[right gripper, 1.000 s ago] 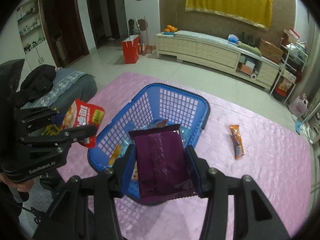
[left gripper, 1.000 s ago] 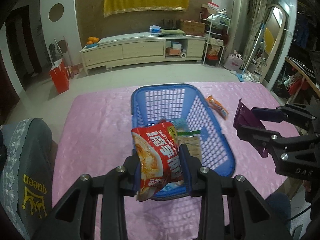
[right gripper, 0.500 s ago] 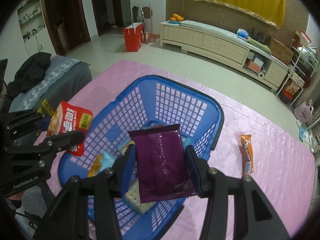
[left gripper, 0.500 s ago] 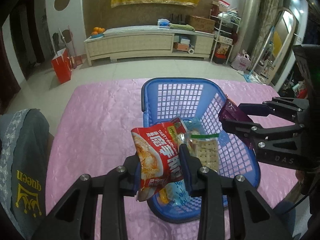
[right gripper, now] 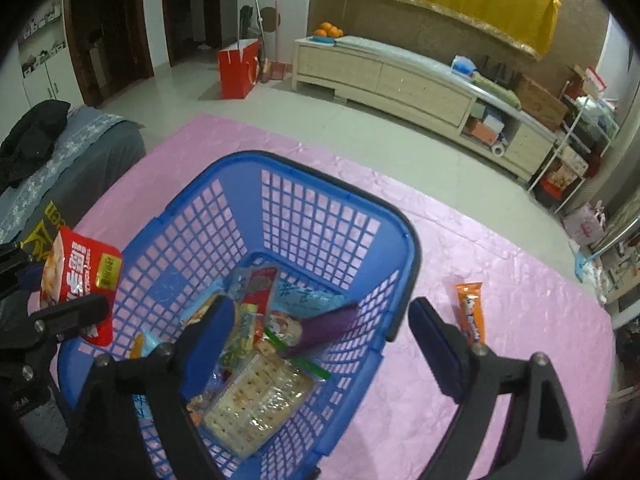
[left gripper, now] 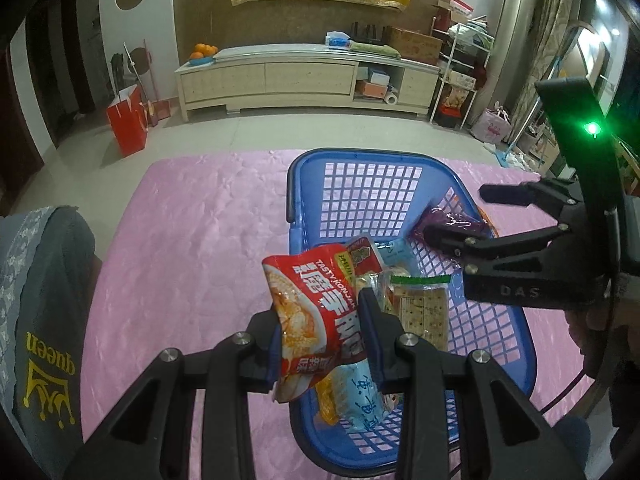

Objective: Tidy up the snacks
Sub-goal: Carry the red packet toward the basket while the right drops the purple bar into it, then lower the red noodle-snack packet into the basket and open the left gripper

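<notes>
A blue plastic basket (left gripper: pixel 372 160) (right gripper: pixel 336 184) stands on the pink tablecloth (left gripper: pixel 192 232) (right gripper: pixel 520 280) with several snack packs in it, among them a clear cracker pack (right gripper: pixel 260 400) (left gripper: pixel 424 312). My left gripper (left gripper: pixel 324 328) is shut on a red snack bag (left gripper: pixel 320 312) (right gripper: pixel 80 276) over the basket's near left rim. My right gripper (right gripper: pixel 316 332) (left gripper: pixel 456 216) hangs over the basket with its jaws opening. The purple packet (right gripper: pixel 324 328) (left gripper: pixel 452 224) has left the pads and is dropping into the basket.
An orange snack bar (right gripper: pixel 470 312) lies on the tablecloth right of the basket. A grey cushion with "queen" on it (left gripper: pixel 40 320) sits at the table's left edge. A long cabinet (left gripper: pixel 304 76) and a red bag (left gripper: pixel 126 124) stand on the floor beyond.
My right gripper has opened and let go of the purple packet, which now falls into the basket. Both grippers came closer over the basket; the left still grips the red bag.
</notes>
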`<state>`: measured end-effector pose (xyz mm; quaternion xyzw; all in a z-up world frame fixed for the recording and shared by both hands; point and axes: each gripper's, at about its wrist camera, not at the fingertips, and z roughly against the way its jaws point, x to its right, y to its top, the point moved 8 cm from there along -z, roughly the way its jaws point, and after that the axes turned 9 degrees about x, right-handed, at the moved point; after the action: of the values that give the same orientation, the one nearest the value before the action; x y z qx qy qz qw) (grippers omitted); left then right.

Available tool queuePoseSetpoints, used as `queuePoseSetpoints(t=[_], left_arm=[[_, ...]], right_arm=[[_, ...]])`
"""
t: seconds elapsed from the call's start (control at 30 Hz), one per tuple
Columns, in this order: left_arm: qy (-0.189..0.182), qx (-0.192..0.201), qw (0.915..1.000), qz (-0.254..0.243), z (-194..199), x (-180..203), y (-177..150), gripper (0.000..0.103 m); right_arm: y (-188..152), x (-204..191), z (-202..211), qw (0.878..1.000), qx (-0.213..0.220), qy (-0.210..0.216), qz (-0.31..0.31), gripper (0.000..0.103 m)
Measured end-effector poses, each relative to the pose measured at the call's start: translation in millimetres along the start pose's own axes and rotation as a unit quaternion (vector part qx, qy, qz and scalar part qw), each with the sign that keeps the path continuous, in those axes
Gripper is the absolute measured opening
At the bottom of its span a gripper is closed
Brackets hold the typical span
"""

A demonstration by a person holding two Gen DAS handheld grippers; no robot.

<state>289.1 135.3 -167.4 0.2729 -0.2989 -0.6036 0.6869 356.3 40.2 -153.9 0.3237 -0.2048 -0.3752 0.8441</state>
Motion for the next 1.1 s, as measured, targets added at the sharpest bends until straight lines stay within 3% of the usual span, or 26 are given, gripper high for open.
queuePoseSetpoints(t=[0.67, 1.1], left_arm=[[-0.029, -0.011, 0.9993, -0.02, 0, 28, -1, 0.031], [-0.054, -0.034, 0.9972, -0.039, -19, 67, -8, 0.032]], right_arm=[[-43, 20, 61, 0.999, 0.03, -0.003, -0.044, 0.091], [-71, 40, 63, 0.998, 0.019, 0.003, -0.065, 0.091]])
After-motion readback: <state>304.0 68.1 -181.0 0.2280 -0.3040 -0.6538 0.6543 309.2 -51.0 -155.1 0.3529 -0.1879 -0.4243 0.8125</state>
